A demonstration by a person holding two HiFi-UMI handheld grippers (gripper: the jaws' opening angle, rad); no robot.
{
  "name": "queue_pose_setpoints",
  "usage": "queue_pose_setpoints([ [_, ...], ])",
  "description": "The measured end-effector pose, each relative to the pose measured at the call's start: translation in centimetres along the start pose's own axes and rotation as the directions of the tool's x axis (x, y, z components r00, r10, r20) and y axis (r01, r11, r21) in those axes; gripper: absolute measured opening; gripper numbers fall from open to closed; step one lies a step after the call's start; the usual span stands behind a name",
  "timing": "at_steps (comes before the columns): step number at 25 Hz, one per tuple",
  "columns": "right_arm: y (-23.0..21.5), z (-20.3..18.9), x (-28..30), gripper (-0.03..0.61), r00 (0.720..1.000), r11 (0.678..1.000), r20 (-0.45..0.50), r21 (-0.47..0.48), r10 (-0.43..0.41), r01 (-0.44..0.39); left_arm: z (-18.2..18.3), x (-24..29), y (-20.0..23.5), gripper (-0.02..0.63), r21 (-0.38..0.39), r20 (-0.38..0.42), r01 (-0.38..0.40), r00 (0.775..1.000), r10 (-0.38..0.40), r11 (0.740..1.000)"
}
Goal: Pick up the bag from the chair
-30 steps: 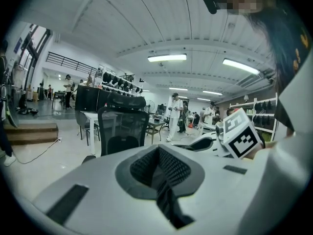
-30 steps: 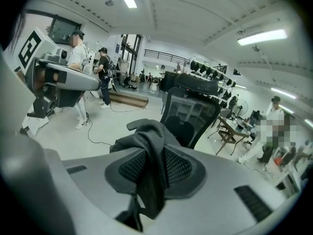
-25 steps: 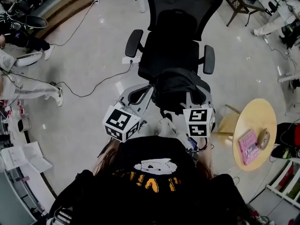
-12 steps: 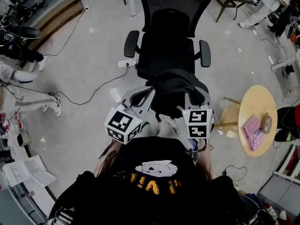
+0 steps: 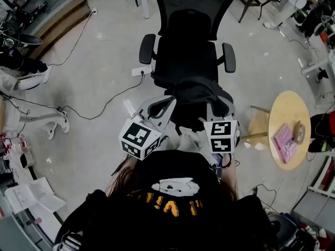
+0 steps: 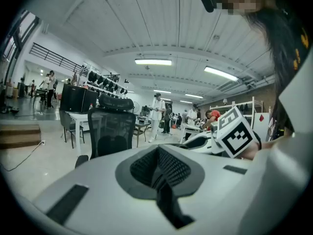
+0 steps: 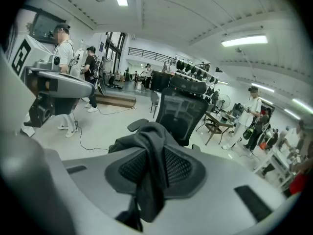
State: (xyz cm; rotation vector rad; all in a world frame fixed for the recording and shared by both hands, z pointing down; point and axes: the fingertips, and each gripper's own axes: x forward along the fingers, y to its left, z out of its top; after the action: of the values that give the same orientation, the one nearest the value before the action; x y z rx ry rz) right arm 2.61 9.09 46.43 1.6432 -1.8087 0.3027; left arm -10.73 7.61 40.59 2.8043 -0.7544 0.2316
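Right tool (image 7: pixel 152 153) pinches a fold of the black bag (image 5: pixel 194 99), which hangs bunched at the front edge of the office chair (image 5: pixel 188 56) seat, apparently to lift it clear, while the left tool (image 6: pixel 159 163) sits pressed together, empty, just beside it.

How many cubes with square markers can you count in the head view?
2. The left cube sits below-left of the bag, the right cube below-right of it. None seems hidden.
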Motion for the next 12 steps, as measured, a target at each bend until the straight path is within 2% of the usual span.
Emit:
queue_pose_setpoints([
  [12, 0.33, 0.7, 0.74, 0.086, 1.0, 1.0, 0.008, -0.014, 0.01, -0.01, 0.02, -0.3, 0.17, 0.009, 0.011, 0.012, 0.034, 0.999, -0.034, 0.999],
])
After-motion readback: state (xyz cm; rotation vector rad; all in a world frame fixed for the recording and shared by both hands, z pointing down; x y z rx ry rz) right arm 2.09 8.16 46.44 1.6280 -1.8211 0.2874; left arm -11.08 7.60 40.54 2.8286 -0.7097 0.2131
